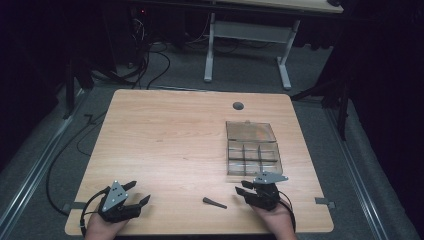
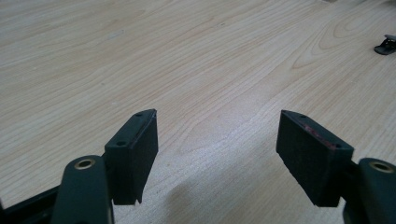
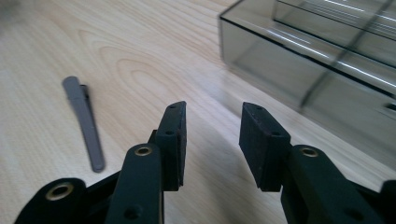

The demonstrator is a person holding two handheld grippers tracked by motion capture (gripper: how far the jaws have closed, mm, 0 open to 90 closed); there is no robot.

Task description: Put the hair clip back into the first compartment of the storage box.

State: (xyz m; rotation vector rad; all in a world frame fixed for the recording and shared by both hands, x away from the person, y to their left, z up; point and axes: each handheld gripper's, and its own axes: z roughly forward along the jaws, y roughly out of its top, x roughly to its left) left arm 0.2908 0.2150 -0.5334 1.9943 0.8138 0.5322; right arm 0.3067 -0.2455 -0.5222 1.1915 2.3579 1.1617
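Observation:
A slim grey clip [image 1: 214,202] lies flat on the wooden table near its front edge, between my two grippers. It also lies left of my jaws as the grey clip [image 3: 84,121] in the right gripper view, and far off at the top right as the clip [image 2: 385,45] in the left gripper view. A clear compartment box [image 1: 252,147] with its lid laid back stands just beyond my right gripper [image 1: 241,187], which is open and empty. The box wall [image 3: 299,60] is close ahead on the right of that gripper [image 3: 212,107]. My left gripper [image 1: 140,192] rests at the front left, with its jaws [image 2: 217,116] wide open over bare wood.
A round cable hole [image 1: 238,105] sits near the table's far edge. Small tape tabs [image 1: 325,202] mark the front corners. Beyond the table stand a white desk frame [image 1: 247,45] and loose cables [image 1: 150,60] on the grey carpet.

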